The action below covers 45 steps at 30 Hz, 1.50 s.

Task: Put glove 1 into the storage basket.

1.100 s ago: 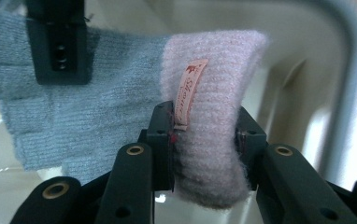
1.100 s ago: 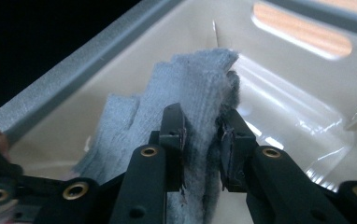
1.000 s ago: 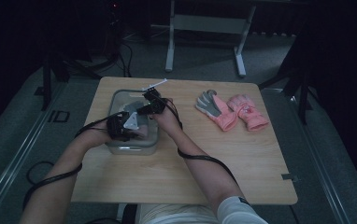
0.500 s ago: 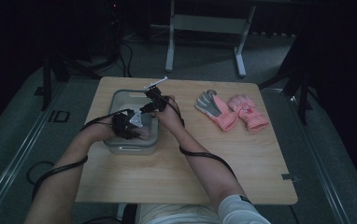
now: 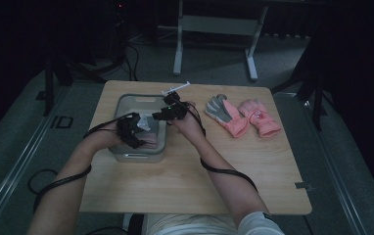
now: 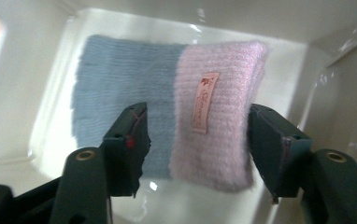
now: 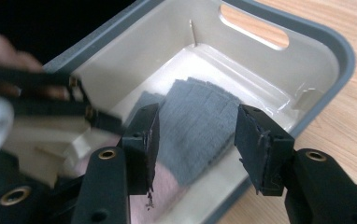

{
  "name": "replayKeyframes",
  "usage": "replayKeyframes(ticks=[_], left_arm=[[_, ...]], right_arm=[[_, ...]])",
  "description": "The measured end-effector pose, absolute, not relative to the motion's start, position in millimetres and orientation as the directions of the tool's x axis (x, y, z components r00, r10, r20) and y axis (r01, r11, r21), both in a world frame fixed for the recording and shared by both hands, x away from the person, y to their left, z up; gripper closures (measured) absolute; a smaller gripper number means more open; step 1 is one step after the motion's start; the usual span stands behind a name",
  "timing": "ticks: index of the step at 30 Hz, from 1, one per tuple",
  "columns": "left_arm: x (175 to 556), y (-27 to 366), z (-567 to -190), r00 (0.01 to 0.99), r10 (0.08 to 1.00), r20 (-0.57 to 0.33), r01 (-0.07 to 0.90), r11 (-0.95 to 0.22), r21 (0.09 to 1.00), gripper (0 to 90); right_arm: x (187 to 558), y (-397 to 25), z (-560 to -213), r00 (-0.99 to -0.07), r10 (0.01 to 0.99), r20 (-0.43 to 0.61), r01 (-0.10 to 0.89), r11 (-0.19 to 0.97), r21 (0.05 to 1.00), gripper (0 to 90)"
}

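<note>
A: High view first. Grey bin (image 5: pixel 141 128) sits at about 10 o'clock on the wooden table (image 5: pixel 185 181). Left gripper (image 5: pixel 132 128) hangs over its middle, right gripper (image 5: pixel 168 111) at its 2 o'clock rim. Hands cover most of the bin floor; the cloth inside is hard to make out here.

B: Anything else on the table?

A: Pink gloves (image 5: pixel 244 116) at 3 o'clock, well apart from the bin. Bare wood all along the 6 o'clock side.

B: Left gripper view?

A: Folded knit cloth (image 6: pixel 167 112) lies flat on the bin floor, half blue, half pink, a small label (image 6: pixel 203 102) on the pink half. Long axis runs 9 to 3 o'clock. Left gripper's jaws stand apart above its near edge, holding nothing. Bin walls close in at 12 and 3 o'clock.

B: Right gripper view?

A: Right gripper (image 7: pixel 195 135) jaws spread wide, empty, over the cloth, which reads grey here. Its near end is hidden behind the jaws. Handle slot (image 7: pixel 253 25) at 1 o'clock; the other gripper blurs at 9 o'clock.
</note>
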<state>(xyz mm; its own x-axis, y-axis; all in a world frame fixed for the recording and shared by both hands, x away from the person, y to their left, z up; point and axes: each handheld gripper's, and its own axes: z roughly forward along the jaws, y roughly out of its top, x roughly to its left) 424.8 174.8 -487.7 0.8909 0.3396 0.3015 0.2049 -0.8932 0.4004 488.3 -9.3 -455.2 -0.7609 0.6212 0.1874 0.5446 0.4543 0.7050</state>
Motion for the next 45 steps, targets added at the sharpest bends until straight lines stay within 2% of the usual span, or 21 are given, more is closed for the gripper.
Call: replayKeyframes(ticks=[2, 5, 10, 15, 18, 25, 31, 33, 38, 45], left_arm=[[419.5, 178.9, -477.4, 0.883, 0.367, 0.292, 0.212, -0.868, 0.450, 40.4], [411.8, 181.1, -466.3, 0.875, 0.386, 0.291, 0.213, -0.849, 0.484, 42.8], [402.2, 176.8, -456.5, 0.853, 0.433, 0.290, 0.228, -0.810, 0.541, 40.0], [393.7, 163.2, -449.3, 0.844, 0.478, 0.243, 0.252, -0.753, 0.608, 38.3], [390.2, 152.4, -447.4, 0.843, 0.484, 0.234, 0.261, -0.750, 0.608, 38.3], [381.8, 119.2, -449.5, 0.860, 0.461, 0.219, 0.258, -0.763, 0.593, 37.3], [377.7, 93.0, -452.3, 0.880, 0.433, 0.197, 0.246, -0.768, 0.591, 25.4], [377.0, 85.0, -453.6, 0.901, 0.395, 0.178, 0.228, -0.782, 0.580, 16.3], [372.2, 63.6, -457.9, 0.900, 0.387, 0.201, 0.203, -0.780, 0.591, 4.3], [366.9, 44.6, -467.0, 0.895, 0.408, 0.178, 0.225, -0.759, 0.611, 2.0]], right_arm=[[482.5, -17.3, -450.4, -0.762, 0.621, 0.184, 0.534, 0.443, 0.720, 47.1], [472.9, -29.3, -446.9, -0.771, 0.604, 0.200, 0.522, 0.421, 0.742, 38.1], [459.9, -46.5, -444.0, -0.789, 0.585, 0.186, 0.495, 0.426, 0.758, 25.8], [456.4, -73.1, -442.8, -0.773, 0.597, 0.215, 0.501, 0.366, 0.784, 14.1], [455.9, -90.0, -443.8, -0.754, 0.625, 0.202, 0.500, 0.346, 0.794, 14.1], [453.6, -127.0, -448.2, -0.769, 0.628, 0.120, 0.428, 0.366, 0.826, 14.5], [451.7, -156.4, -451.3, -0.762, 0.629, 0.155, 0.447, 0.338, 0.828, 13.7], [451.8, -166.5, -451.7, -0.757, 0.626, 0.189, 0.467, 0.314, 0.827, 13.7], [447.4, -185.2, -451.9, -0.753, 0.636, 0.169, 0.453, 0.314, 0.835, 10.5], [442.6, -207.0, -454.9, -0.759, 0.636, 0.140, 0.434, 0.335, 0.836, 10.6]])
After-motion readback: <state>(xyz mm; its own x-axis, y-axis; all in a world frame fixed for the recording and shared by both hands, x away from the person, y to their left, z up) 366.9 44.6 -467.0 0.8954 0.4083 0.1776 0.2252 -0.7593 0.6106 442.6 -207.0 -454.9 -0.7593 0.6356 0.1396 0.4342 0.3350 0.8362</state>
